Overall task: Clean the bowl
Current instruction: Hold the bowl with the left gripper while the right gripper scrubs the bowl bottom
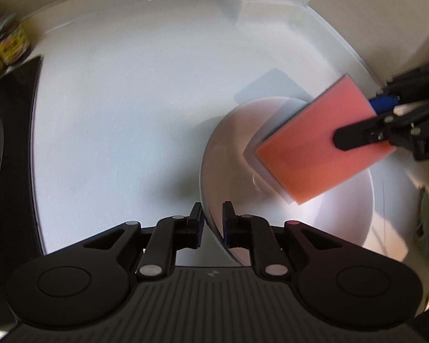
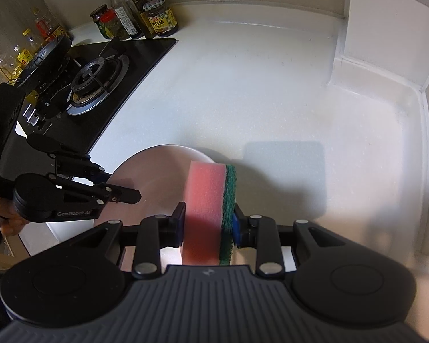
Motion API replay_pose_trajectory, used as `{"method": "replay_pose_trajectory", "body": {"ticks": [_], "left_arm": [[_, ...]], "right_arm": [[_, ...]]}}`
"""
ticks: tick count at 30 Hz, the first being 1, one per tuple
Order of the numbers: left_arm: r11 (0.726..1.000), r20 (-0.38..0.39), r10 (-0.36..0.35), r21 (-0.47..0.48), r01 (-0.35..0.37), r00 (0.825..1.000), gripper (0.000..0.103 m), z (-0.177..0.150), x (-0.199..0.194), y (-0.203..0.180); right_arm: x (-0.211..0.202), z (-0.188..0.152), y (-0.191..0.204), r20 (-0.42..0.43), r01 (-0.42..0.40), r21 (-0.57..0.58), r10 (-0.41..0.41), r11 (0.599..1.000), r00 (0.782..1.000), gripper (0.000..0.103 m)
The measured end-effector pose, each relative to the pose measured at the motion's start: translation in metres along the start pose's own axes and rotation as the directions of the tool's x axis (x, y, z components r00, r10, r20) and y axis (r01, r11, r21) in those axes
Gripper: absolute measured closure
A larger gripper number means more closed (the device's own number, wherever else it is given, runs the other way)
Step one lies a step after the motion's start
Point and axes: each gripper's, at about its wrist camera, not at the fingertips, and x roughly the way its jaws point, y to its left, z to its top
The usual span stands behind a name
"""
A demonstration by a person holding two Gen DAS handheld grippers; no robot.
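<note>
While pinching the bowl (image 1: 286, 188) rim, left hand-held gripper (image 1: 211, 217) level

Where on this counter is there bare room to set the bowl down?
The white counter is bare between the stove on its left and the wall corner on the right, beyond the bowl. It is crowded behind the stove, where jars and bottles stand against the back wall.

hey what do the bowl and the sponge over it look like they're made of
The round white bowl looks like glazed ceramic, possibly melamine: smooth, with a soft sheen. The pink block sponge is open-cell foam, its pores visible, backed by a coarse dark green fibrous scouring layer. The right claw pinches it across both layers.
</note>
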Motion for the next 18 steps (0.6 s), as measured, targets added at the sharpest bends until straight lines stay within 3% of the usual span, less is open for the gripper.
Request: {"method": "replay_pose_trajectory", "body": {"ticks": [4, 7, 9, 10, 15, 18], "left_arm": [[0.984, -0.058, -0.001, 0.180, 0.011, 0.998, 0.088, 0.018, 0.013, 0.002], [0.928, -0.101, 0.029, 0.373, 0.011, 0.994, 0.087, 0.036, 0.022, -0.003], [0.900, -0.128, 0.031, 0.436, 0.028, 0.991, 0.087, 0.047, 0.028, -0.001], [0.903, -0.130, 0.027, 0.428, 0.032, 0.991, 0.088, 0.050, 0.028, 0.002], [0.973, -0.103, 0.002, 0.231, 0.022, 0.995, 0.088, 0.039, 0.023, 0.012], [0.994, -0.084, -0.011, 0.107, 0.019, 0.996, 0.088, 0.033, 0.019, 0.018]], "right_arm": [[-0.004, -0.003, 0.001, -0.028, -0.010, -0.022, 0.009, 1.000, 1.000, 0.077], [-0.004, 0.002, 0.001, -0.031, -0.005, -0.049, 0.003, 0.999, 1.000, 0.077], [-0.001, 0.007, 0.001, -0.031, -0.003, -0.065, 0.001, 0.998, 1.000, 0.077], [0.002, 0.010, 0.003, -0.033, -0.001, -0.082, -0.002, 0.997, 0.999, 0.077], [0.004, 0.011, 0.003, -0.028, -0.007, -0.089, 0.005, 0.996, 1.000, 0.077], [0.003, 0.008, 0.002, -0.016, -0.008, -0.078, 0.007, 0.997, 1.000, 0.077]]}}
